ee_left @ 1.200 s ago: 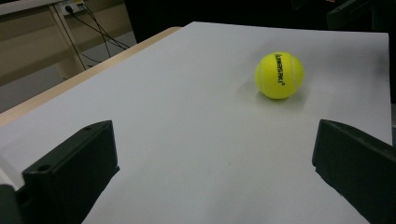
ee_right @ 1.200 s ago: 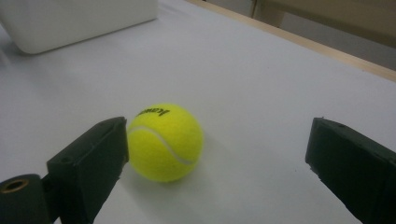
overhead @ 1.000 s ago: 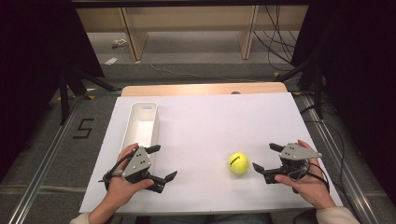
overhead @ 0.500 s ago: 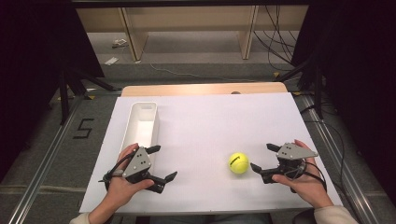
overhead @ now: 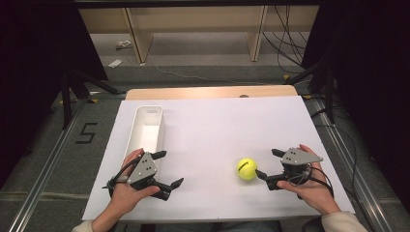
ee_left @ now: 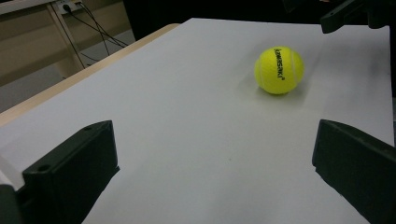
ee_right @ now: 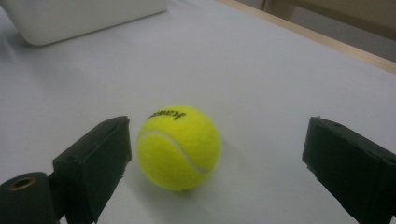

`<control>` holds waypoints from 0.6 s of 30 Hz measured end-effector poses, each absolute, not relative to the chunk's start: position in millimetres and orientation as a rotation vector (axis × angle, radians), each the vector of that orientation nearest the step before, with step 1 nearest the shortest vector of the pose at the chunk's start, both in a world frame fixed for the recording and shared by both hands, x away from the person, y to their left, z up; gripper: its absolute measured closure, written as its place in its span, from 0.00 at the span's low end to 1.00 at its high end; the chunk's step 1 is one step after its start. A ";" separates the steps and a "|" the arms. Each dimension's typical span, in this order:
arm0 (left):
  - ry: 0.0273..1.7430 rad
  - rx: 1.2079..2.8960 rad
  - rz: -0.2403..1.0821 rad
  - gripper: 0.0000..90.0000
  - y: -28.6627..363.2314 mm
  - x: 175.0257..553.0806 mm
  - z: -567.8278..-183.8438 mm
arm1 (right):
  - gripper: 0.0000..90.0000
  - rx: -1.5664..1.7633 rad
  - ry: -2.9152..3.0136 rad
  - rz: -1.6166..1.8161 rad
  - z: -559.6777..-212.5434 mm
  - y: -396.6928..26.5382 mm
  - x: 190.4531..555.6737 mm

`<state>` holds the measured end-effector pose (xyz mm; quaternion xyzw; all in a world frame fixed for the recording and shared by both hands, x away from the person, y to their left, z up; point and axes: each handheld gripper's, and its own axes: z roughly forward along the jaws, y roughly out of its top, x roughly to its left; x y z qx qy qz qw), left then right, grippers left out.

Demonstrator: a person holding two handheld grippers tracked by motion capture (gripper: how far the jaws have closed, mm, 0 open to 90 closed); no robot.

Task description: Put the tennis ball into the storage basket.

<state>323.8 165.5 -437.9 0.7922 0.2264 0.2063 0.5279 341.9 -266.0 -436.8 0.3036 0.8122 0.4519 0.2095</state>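
A yellow tennis ball (overhead: 247,169) rests on the white tabletop (overhead: 217,125), right of centre near the front. My right gripper (overhead: 267,163) is open just to the ball's right, and its jaws point at it. In the right gripper view the ball (ee_right: 178,147) lies between the jaws, close to the left one, and my right gripper (ee_right: 224,140) does not touch it. My left gripper (overhead: 171,168) is open at the front left with nothing in it. In the left gripper view the ball (ee_left: 279,70) lies well ahead of my left gripper (ee_left: 215,163).
A long white bin (overhead: 137,126) stands at the left of the table, just beyond my left hand; it also shows in the right gripper view as a white bin (ee_right: 84,14). A wooden table edge (overhead: 208,92) runs along the back. Shelving and cables lie on the floor beyond.
My right gripper has crept a little to the left, closer to the ball. The ball and my left gripper have stayed put.
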 end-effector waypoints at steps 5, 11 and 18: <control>0.540 1.893 0.494 0.00 165.4 323.8 -437.8 | 0.10 0.842 2.266 1.256 -437.7 -263.0 342.8; 0.533 1.899 0.490 0.00 164.3 324.1 -438.3 | 0.10 0.843 2.269 1.256 -439.0 -259.4 345.2; 0.532 1.899 0.490 0.00 164.1 324.0 -438.2 | 0.10 0.852 2.267 1.251 -440.4 -255.9 348.6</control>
